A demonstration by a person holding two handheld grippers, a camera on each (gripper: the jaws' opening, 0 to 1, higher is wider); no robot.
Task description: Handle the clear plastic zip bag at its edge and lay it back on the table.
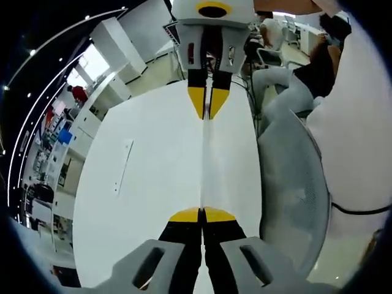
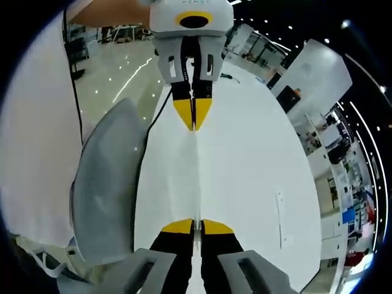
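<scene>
Clear plastic is a pain to spot here, but the zip bag (image 1: 204,165) reads as a thin, edge-on strip running from 6 o'clock to 12 o'clock in the left gripper view, stretched taut between 2 sets of tongs over the white table (image 1: 141,184). Left tongs (image 1: 201,214) sit at 6 o'clock with their yellow tips pinched closed on the near edge of the bag, and the right tongs (image 1: 207,101) come in at 12 o'clock, also closed down on the far edge. Same story flipped in the right gripper view: right tongs (image 2: 196,227) at 6, left tongs (image 2: 193,114) at 12, bag (image 2: 196,174) strung between them. So the bag's long axis runs straight from one set of tongs to the other, and neither hand is nearer since each has an end. It looks lifted off the table rather than lying on it, though I can't tell how far up. My guess is the next move is lowering both ends together so it goes down flat without folding. Count: 1 bag, 2 tongs, 1 table, 1 grey mesh chair (image 1: 294,184) at 3 o'clock just beside the table edge, and 1 small pale strip (image 1: 122,166) lying on the table at about 9 o'clock, well apart from the bag.
</scene>
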